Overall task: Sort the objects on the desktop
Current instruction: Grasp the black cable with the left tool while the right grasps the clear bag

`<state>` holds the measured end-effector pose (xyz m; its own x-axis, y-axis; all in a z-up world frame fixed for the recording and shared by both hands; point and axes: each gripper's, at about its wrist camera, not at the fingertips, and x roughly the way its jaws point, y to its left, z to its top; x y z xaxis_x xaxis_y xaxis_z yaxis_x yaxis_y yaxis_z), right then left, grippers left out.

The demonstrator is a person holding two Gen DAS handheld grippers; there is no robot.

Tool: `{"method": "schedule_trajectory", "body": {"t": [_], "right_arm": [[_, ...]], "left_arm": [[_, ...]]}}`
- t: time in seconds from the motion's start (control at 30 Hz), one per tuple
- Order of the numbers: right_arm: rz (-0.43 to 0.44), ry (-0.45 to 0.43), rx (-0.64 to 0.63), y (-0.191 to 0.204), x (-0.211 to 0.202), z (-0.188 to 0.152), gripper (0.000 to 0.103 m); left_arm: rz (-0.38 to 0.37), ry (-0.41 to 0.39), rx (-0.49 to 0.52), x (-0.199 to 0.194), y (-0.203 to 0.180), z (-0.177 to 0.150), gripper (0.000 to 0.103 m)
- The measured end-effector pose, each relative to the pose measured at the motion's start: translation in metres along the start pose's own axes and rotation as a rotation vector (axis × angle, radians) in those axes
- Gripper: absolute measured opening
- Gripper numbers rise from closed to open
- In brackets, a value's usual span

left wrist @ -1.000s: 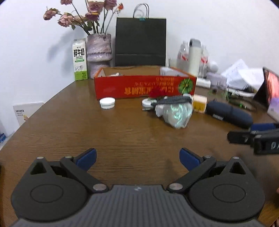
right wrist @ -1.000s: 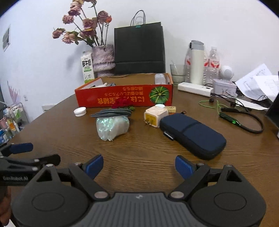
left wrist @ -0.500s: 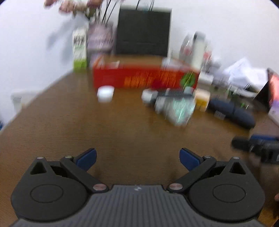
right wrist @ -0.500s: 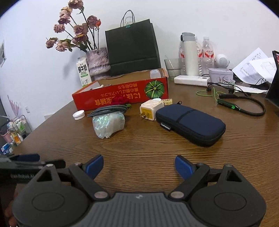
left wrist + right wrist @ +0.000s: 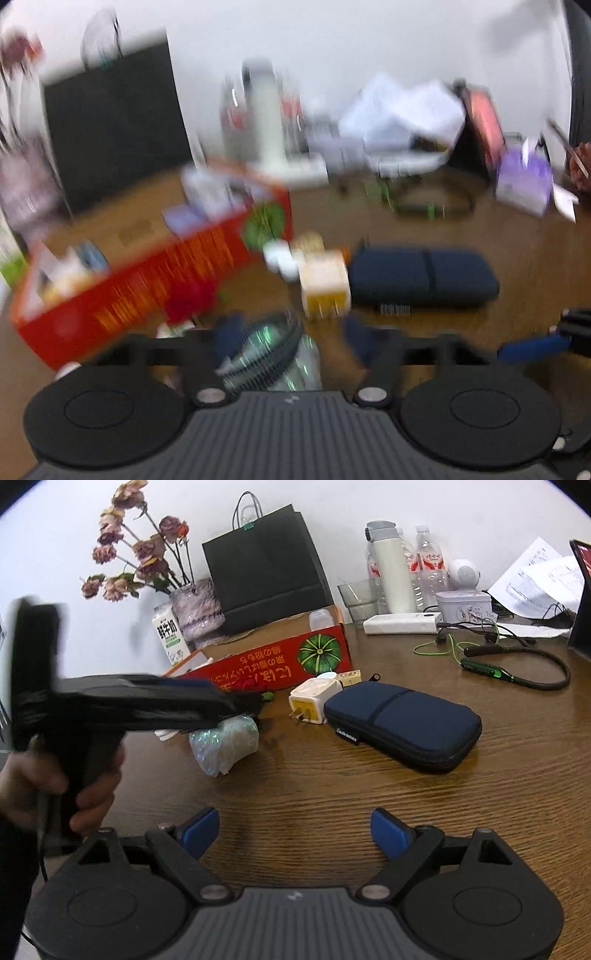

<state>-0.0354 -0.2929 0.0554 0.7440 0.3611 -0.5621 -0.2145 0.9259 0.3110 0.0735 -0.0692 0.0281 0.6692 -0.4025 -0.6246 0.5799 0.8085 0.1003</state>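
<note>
Left gripper fingers closing around cable-topped shiny bundle, orientation blurred; right gripper fingers wide, empty.

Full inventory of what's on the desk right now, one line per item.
red box: 1, red, desk middle
black bag: 1, black, behind box
vase of flowers: 1, dried pink, back left
milk carton: 1, white-green, beside vase
plastic bundle: 1, iridescent, before box
charger plug: 1, white-yellow, beside pouch
pouch: 1, navy, centre right
neckband earphones: 1, black-green, right
power bank: 1, white, back
left gripper: closing over bundle
right gripper: open, nothing between
</note>
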Motion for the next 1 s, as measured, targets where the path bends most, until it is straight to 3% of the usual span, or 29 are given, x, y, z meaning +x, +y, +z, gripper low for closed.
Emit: {"method": "schedule_trajectory", "body": {"t": [0.13, 0.23, 0.43, 0.5, 0.53, 0.6, 0.67, 0.7, 0.77, 0.87, 1.0], "right_arm": [[-0.032, 0.039, -0.058, 0.010, 0.012, 0.008, 0.089], [0.022, 0.071, -0.082, 0.021, 0.033, 0.021, 0.089], [0.063, 0.061, -0.157, 0.060, 0.084, 0.055, 0.086], [0.007, 0.045, -0.226, 0.073, 0.099, 0.060, 0.063], [-0.023, 0.049, -0.257, 0.076, 0.105, 0.059, 0.044], [-0.006, 0.056, -0.243, 0.072, 0.105, 0.059, 0.043], [0.020, 0.042, -0.222, 0.066, 0.095, 0.058, 0.040], [0.018, 0.038, -0.223, 0.063, 0.088, 0.056, 0.040], [0.004, 0.011, -0.217, 0.055, 0.063, 0.053, 0.039], [-0.002, -0.023, -0.175, 0.039, 0.025, 0.049, 0.039], [-0.005, -0.023, -0.151, 0.012, -0.007, 0.044, 0.039]], "left_arm": [[-0.077, -0.044, -0.162, -0.014, 0.029, 0.001, 0.014], [-0.108, -0.119, -0.324, -0.035, 0.052, 0.008, 0.001], [-0.061, -0.289, -0.531, -0.098, 0.087, 0.008, 0.001], [-0.015, -0.297, -0.529, -0.109, 0.088, 0.002, 0.001], [0.003, -0.281, -0.507, -0.111, 0.087, -0.001, 0.003], [0.006, -0.242, -0.428, -0.106, 0.082, -0.009, 0.007], [0.010, -0.191, -0.374, -0.096, 0.072, -0.018, 0.026], [0.004, -0.178, -0.352, -0.090, 0.065, -0.022, 0.047], [-0.016, -0.193, -0.262, -0.084, 0.045, -0.031, 0.074], [-0.058, -0.211, -0.057, -0.071, 0.005, -0.036, 0.089], [-0.124, -0.188, 0.097, -0.051, -0.039, -0.037, 0.088]]}}
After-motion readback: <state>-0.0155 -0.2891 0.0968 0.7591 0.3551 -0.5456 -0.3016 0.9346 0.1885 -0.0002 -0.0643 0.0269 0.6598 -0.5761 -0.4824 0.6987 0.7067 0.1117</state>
